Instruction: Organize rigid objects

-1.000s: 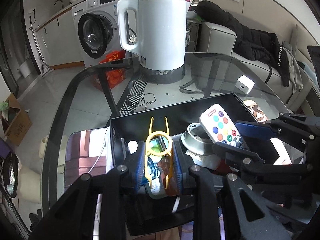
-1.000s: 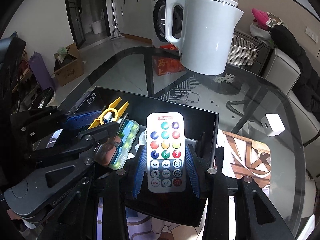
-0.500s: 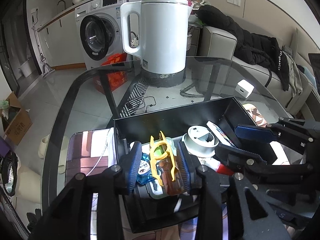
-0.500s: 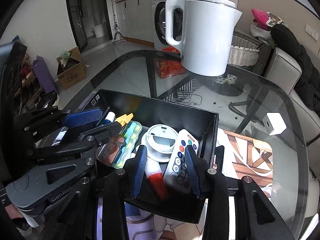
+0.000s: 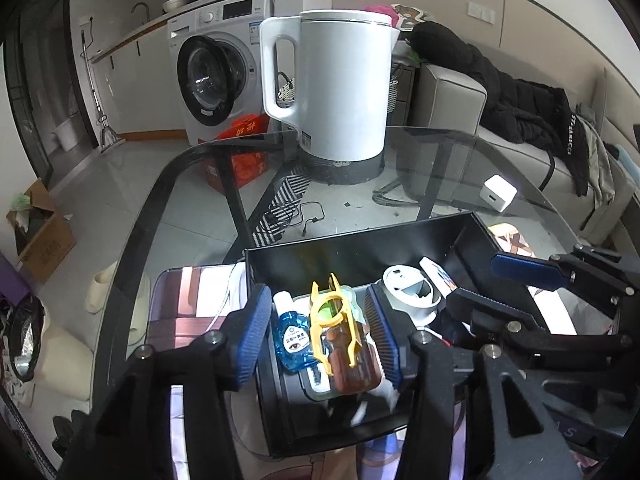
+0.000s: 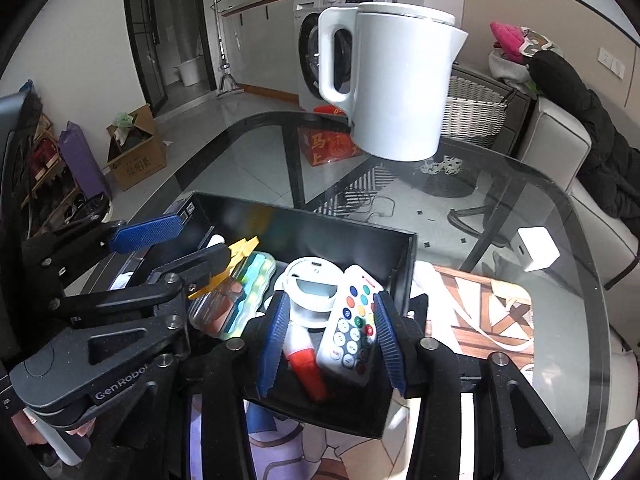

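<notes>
A black box (image 5: 360,248) (image 6: 404,272) sits on the glass table and holds several items. My left gripper (image 5: 318,330) is open above its left side, over a yellow clip (image 5: 334,322) lying on a brown case (image 5: 356,368), beside a blue bottle (image 5: 294,340). My right gripper (image 6: 330,336) is open above the box's right side, over a white remote (image 6: 354,328) with coloured buttons. A white round holder (image 6: 314,294) and a red-and-white tube (image 6: 306,364) lie next to the remote.
A white kettle (image 5: 340,92) (image 6: 394,88) stands on the glass table (image 5: 440,168) behind the box. A white charger cube (image 5: 499,193) (image 6: 538,248) lies at the right. Patterned mats (image 6: 480,320) lie beside and under the box.
Both grippers have opened. The yellow clip has dropped from the left gripper into the box, and the remote has dropped from the right gripper into the box. Both grippers have pulled back slightly.
</notes>
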Demonstrator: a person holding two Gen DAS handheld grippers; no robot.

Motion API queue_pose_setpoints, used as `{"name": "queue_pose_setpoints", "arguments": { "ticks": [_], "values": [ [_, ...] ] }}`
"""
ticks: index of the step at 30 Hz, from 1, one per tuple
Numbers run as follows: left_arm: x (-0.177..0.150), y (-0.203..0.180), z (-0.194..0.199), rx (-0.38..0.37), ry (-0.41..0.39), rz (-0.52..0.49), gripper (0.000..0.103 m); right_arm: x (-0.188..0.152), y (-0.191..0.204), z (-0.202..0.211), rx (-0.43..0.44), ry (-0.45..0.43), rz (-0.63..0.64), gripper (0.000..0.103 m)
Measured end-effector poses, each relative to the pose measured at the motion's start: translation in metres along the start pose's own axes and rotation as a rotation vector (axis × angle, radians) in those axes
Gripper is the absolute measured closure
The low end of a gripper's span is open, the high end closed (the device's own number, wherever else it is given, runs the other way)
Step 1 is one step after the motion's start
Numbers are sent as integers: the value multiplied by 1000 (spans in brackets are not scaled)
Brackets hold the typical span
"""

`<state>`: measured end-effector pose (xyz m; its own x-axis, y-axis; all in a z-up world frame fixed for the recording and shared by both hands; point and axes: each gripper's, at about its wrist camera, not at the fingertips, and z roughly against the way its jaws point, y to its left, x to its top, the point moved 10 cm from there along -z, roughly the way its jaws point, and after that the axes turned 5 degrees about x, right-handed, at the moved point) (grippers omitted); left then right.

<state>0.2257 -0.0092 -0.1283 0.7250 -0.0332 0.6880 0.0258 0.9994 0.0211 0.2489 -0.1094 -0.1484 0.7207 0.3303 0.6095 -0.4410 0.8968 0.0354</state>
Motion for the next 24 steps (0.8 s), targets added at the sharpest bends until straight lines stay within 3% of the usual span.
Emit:
{"name": "queue_pose_setpoints", "arguments": {
  "ticks": [6,11,13,15,17,19,24],
  "values": [
    [10,2,19,52,-100,-8,53,6,1,14,-6,-49,-11,55],
    [23,8,54,38,-219,17,50,19,5,44,-2,-173,-20,53],
    [27,12,71,50,-275,31,45,25,7,62,-20,-240,-16,45],
    [31,21,91,93,-346,53,28,28,9,80,-38,-305,-20,39],
    [33,29,111,114,-416,75,23,31,11,97,-33,-360,-33,34],
    [33,31,127,98,-460,76,23,33,12,114,-35,-414,-50,23],
    [26,30,153,93,-505,56,22,27,21,149,-29,-504,-72,17]
  ]
}}
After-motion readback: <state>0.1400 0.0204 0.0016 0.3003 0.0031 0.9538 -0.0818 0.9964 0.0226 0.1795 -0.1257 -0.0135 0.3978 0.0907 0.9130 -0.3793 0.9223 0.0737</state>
